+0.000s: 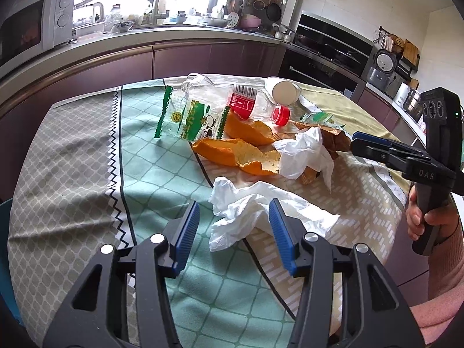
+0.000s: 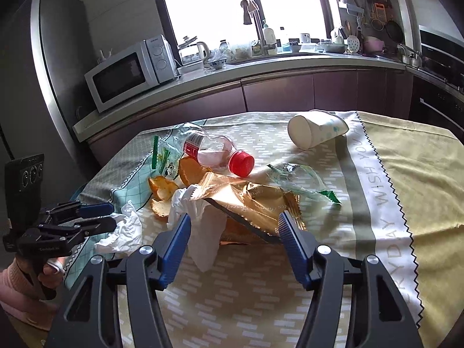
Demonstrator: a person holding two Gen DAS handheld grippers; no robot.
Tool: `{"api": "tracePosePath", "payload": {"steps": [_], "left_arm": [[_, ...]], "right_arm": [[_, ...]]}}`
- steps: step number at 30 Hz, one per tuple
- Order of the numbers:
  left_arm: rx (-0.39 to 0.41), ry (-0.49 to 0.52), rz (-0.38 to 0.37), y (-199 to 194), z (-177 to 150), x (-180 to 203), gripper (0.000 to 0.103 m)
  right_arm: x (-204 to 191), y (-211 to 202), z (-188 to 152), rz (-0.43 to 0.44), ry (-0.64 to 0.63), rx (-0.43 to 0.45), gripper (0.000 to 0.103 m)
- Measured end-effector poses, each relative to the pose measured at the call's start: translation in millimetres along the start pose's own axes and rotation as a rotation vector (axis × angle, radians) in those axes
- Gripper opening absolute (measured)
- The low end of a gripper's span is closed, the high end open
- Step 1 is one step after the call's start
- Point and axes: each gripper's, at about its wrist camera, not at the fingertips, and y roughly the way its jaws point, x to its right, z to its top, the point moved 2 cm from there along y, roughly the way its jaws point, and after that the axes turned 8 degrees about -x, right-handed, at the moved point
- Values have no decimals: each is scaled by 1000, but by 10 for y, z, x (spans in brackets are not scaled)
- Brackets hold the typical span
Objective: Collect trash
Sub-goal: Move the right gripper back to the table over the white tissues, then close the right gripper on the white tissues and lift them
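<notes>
Trash lies on the clothed table (image 1: 72, 156). My left gripper (image 1: 234, 207) is open, its jaws on either side of a crumpled white tissue (image 1: 249, 211), which also shows in the right wrist view (image 2: 124, 229). My right gripper (image 2: 235, 221) is open around a second tissue (image 2: 203, 232) and a gold snack wrapper (image 2: 252, 200); it shows from the side in the left wrist view (image 1: 355, 142). Beyond lie orange peels (image 1: 235, 150), a crushed red-capped bottle (image 2: 220, 153), a clear green-edged bag (image 1: 188, 116), another clear wrapper (image 2: 298, 179) and a tipped paper cup (image 2: 316, 129).
A kitchen counter (image 2: 261, 69) runs behind the table with a microwave (image 2: 127, 75), kettle and sink clutter. An oven (image 1: 324, 49) and a rice cooker (image 1: 380, 69) stand at the right. The table edge is close on the left.
</notes>
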Motion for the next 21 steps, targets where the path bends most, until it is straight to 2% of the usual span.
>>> {"api": "tracePosePath", "payload": {"steps": [4,7,11,15,17,21], "left_arm": [[-29,-8,2,72,8,0,47],[-47,-10,7,126,18,11,39],[-84,-40,17,205,14,-14,27],[-84,-45,12,206,21,-38,15],[-83,-40,17,210,12,-30,12],[-71,-41,13,191,2,-18,8]], "right_arm": [[-133,-139,-16,49,-34,27,57],[-299,-168,-45,113,-80,20,56],[-418,86,-57,89,-72,-41,56],[-407,305,-32,89,-7,-52,56],[-402,367,-10,72,15,-52,53],[-398,410,12,75,38,-49,36]]}}
